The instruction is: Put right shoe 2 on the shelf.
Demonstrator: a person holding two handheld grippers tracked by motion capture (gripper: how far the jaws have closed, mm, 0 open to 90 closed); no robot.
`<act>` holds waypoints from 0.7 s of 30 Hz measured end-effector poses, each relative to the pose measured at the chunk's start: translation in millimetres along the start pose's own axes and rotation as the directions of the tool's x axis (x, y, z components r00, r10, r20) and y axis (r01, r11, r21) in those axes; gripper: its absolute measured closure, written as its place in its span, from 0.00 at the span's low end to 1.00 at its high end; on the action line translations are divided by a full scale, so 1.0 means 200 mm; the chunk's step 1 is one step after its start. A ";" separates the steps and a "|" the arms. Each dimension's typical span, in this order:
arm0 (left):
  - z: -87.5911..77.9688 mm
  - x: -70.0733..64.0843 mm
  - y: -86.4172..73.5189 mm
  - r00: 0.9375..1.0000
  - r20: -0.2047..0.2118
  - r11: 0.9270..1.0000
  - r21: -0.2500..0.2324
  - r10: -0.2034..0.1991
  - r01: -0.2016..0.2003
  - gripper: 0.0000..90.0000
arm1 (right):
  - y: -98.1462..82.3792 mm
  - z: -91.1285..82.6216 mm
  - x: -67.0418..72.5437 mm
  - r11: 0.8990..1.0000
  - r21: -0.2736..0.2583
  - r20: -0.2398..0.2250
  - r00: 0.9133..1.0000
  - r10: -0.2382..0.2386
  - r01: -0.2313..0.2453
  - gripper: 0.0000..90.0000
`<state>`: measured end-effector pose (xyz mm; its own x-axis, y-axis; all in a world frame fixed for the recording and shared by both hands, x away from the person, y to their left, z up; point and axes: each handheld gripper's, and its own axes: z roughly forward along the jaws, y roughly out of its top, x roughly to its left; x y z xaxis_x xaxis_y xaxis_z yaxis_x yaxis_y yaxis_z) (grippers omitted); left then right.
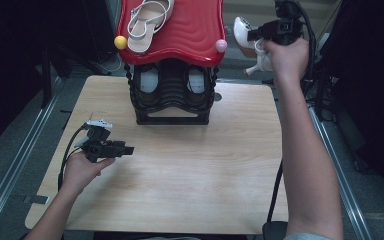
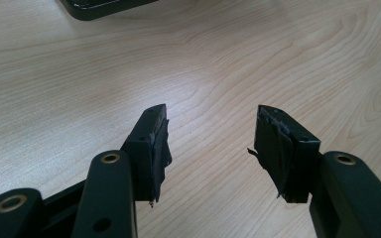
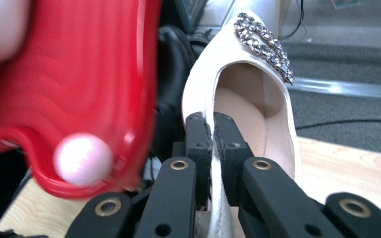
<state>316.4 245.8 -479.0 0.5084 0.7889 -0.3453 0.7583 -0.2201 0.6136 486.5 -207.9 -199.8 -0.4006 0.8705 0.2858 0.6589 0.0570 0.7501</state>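
— Pale wood desk (image 1: 180, 175), dark floor and metal rails around it. What does the high view give you?

— A black rack (image 1: 172, 95) stands at the far middle of the desk with a wavy red tray (image 1: 190, 35) on top. One white strappy sandal (image 1: 147, 22) lies on that tray, and there is a yellow ball (image 1: 120, 42) at one front corner, a pink ball (image 1: 221, 45) at the other. The right tool (image 1: 252, 34) is raised beside the tray, just off the pink-ball corner, with a white high-heeled shoe (image 1: 242, 35) at its tip. The left tool (image 1: 129, 150) sits low over the near left part of the desk, well apart from the rack.

— And the left gripper view?

— The left tool (image 2: 208, 134) stands wide, nothing between the jaws, only bare desk (image 2: 203, 59) below and ahead. A dark edge of the rack (image 2: 104, 7) sits far ahead of it.

— The right gripper view?

— The right tool (image 3: 213, 134) is pinched narrow on the side wall of the white high-heeled shoe (image 3: 278, 114), one jaw outside and one inside the opening. The shoe's pointed toe, with a rhinestone ornament (image 3: 263, 44), points away beyond the jaws. Just left of the tool are the red tray (image 3: 79, 74) and the pink ball (image 3: 83, 158), blurred and close. Desk (image 3: 347, 163) shows below on the right.
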 end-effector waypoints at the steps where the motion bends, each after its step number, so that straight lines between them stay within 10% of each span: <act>1: 0.00 0.00 0.00 1.000 -0.001 1.000 -0.001 0.001 -0.001 0.53 | 0.02 -0.01 0.02 1.000 -0.007 -0.003 1.000 -0.002 0.002 0.98; 21: -0.01 0.00 0.00 1.000 0.003 1.000 -0.001 0.015 -0.015 0.53 | 0.36 -0.06 0.42 0.990 -0.087 -0.031 0.993 -0.110 0.107 0.98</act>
<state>314.9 246.1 -478.0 0.5208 0.7837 -0.3385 0.7504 -0.2312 0.6192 492.8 -136.2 -114.2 -0.4902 0.8434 0.2201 0.5546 0.1070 0.8252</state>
